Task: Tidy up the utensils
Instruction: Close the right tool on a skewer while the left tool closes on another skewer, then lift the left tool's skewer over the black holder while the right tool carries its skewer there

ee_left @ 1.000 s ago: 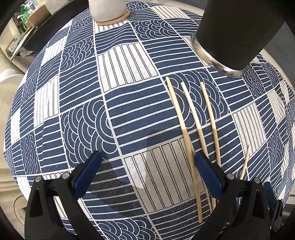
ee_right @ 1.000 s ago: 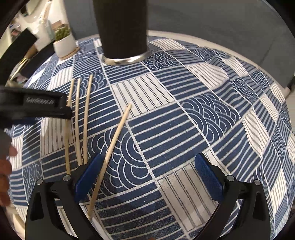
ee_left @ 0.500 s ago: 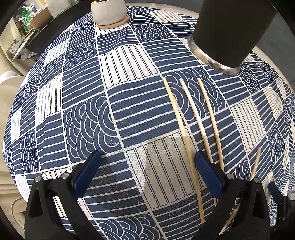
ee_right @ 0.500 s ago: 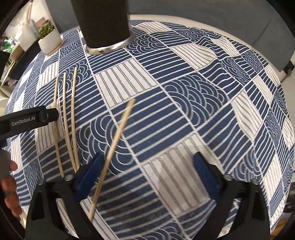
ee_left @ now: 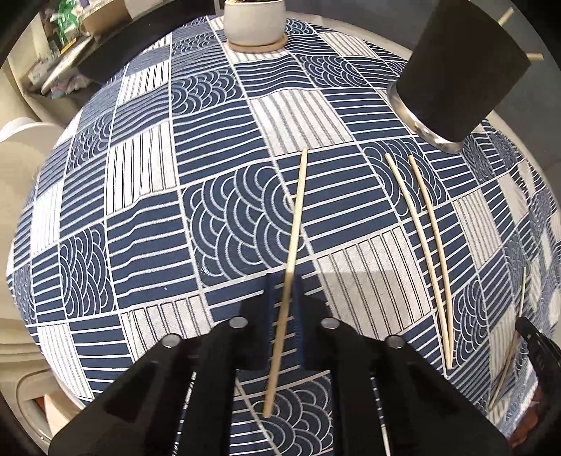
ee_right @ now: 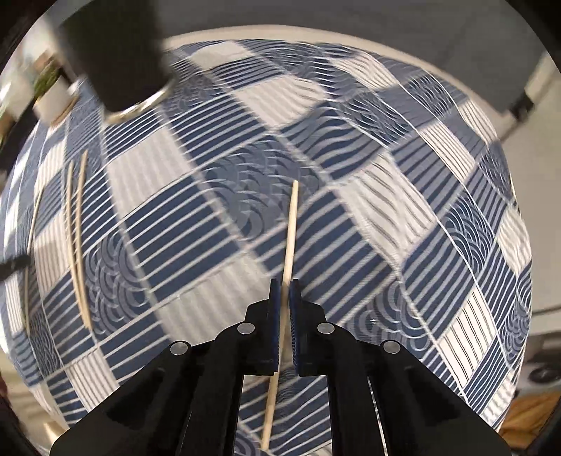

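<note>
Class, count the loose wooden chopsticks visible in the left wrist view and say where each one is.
4. One chopstick is clamped in the left gripper, two chopsticks lie side by side on the tablecloth, one is at the right edge. More stand inside the black holder.

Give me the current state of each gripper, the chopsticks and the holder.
Left gripper: shut on a chopstick, jaws just closed.
Right gripper: shut on another chopstick, jaws just closed.
Two loose chopsticks: flat on the tablecloth, side by side.
Black holder: upright, with stick ends poking out of its top.
Plant pot: upright on its coaster.
</note>
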Available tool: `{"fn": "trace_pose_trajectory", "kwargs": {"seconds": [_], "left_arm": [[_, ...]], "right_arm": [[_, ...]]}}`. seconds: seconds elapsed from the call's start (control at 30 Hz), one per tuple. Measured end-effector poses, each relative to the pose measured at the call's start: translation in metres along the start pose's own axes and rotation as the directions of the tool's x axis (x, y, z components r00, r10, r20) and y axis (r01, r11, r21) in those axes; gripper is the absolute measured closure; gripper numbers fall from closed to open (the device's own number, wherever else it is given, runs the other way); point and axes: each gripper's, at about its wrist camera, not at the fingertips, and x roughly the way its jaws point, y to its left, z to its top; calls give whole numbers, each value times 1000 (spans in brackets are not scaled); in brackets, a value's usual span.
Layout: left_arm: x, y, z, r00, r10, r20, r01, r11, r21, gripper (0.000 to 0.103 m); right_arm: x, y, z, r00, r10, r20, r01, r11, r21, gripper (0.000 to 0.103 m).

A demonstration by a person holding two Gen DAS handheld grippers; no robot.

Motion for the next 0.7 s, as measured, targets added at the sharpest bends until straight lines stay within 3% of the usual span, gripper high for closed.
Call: {"fn": "trace_pose_trajectory", "kwargs": {"seconds": [0.17, 0.33, 0.43, 0.7], "left_arm": [[-2, 19, 0, 998, -61, -30, 60, 998, -36, 98], [-8, 18, -13, 997, -60, -47, 59, 998, -23, 98], [-15, 15, -15, 999, -19, -28, 19, 1000, 8, 98], [-62, 12, 2, 996, -50, 76, 49, 999, 15, 98]], "right_arm": [[0, -37, 0, 999, 48, -12, -47, 995, 93, 98], [-12, -61, 0, 998, 56, 19, -58, 988, 142, 98], [-23, -71, 5, 998, 47, 47, -53, 988, 147, 98], [-60, -78, 22, 984, 108, 145, -129, 981, 143, 98]]}}
